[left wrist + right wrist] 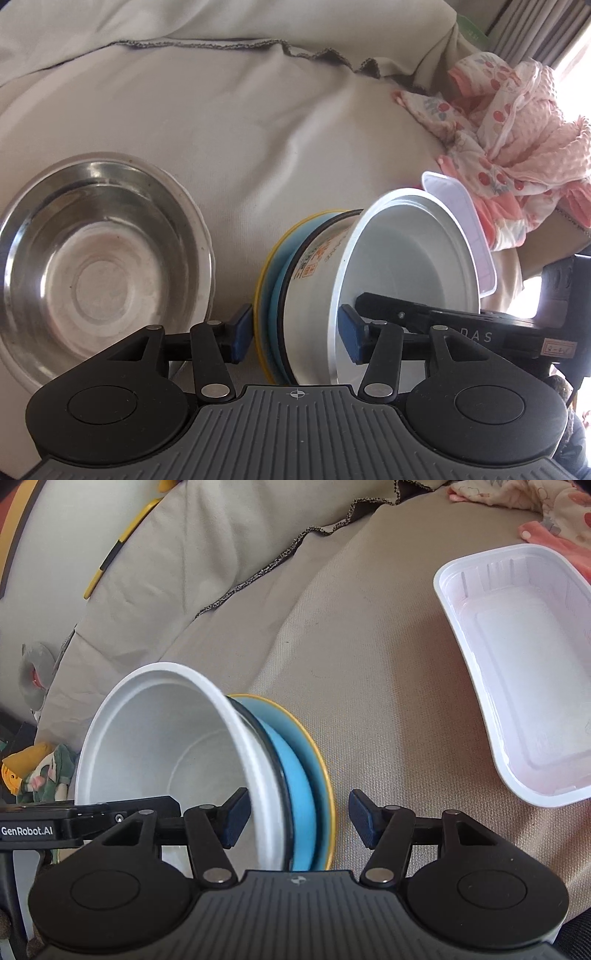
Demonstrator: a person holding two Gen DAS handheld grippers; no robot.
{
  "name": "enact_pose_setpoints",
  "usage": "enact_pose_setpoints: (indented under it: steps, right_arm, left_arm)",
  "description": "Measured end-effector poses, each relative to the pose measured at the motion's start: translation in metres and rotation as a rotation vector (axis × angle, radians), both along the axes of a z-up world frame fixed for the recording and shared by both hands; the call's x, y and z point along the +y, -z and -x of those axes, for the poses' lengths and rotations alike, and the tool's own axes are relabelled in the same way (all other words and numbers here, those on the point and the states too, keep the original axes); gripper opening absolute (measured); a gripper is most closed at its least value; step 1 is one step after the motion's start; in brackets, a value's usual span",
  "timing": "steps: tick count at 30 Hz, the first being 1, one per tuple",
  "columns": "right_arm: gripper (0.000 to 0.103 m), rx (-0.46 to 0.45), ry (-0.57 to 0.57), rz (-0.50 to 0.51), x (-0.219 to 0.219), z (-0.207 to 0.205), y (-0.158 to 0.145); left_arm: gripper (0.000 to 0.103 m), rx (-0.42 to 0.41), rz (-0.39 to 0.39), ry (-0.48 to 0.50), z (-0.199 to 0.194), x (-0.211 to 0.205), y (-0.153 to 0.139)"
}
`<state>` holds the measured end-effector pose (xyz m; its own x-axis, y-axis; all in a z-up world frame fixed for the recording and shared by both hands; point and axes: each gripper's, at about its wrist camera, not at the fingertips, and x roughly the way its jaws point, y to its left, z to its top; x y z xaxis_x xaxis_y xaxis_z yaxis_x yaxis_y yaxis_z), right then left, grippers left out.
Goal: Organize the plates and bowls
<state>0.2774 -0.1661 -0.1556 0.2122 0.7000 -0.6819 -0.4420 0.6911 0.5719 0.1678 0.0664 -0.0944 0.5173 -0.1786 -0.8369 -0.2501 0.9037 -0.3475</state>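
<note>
Your views are daylit and soft; light floods in far right, blowing out the window (576,55). Glare streaks the steel bowl (99,266). Fisheye bends your edges; shadows stay faint.

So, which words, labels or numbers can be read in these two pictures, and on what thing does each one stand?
"GenRobot.AI": on the black body of the left gripper, seen in the right wrist view.
"DAS": on the black body of the right gripper, seen in the left wrist view; the start of the word is hidden.
Small sticker on that same gripper: too small to read.
Printed label on the white bowl: too blurred to read.
</note>
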Motion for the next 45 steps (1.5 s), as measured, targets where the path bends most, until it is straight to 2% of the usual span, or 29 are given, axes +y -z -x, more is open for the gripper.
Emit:
enact_pose_setpoints:
  steps: [7, 13, 16, 21, 28, 33, 36, 39, 45]
  right_arm:
    - [0.06, 0.017, -0.019, 0.01, 0.005, 0.005, 0.001]
    - [0.06, 0.041, -0.035, -0.001, 0.008, 0.009, 0.004]
    - [0.06, 0.037, -0.031, 0.001, 0.009, 0.009, 0.002]
    - [0.06, 0.029, -0.031, -0.001, 0.008, 0.009, 0.001]
    - [0.06, 0.059, -0.051, -0.044, 0.001, 0.009, 0.007]
    - [0.059, 0.061, -0.078, -0.066, -0.003, 0.01, 0.009]
    - [0.058, 0.055, -0.081, -0.047, -0.002, 0.011, 0.009]
    - [0.058, 0.05, -0.087, -0.036, -0.002, 0.011, 0.008]
    - [0.058, 0.048, -0.102, -0.009, 0.009, 0.012, 0.005]
  left_arm:
    - [0.053, -0.018, 0.064, -0.04, 0.011, 0.013, -0.005]
    - [0.053, -0.011, 0.059, -0.053, 0.009, 0.013, -0.004]
    - [0.052, -0.008, 0.03, -0.046, 0.005, 0.008, -0.004]
    - [0.051, -0.033, -0.093, -0.019, 0.006, -0.005, -0.007]
    - [0.057, -0.099, -0.167, 0.078, 0.015, -0.019, -0.009]
    - [0.07, -0.147, -0.098, 0.104, 0.024, -0.017, -0.008]
    - [0.071, -0.16, -0.077, 0.104, 0.03, -0.013, -0.004]
    - [0.07, -0.147, -0.027, 0.099, 0.03, -0.008, 0.003]
    - [0.071, -0.127, 0.019, 0.085, 0.025, -0.001, 0.005]
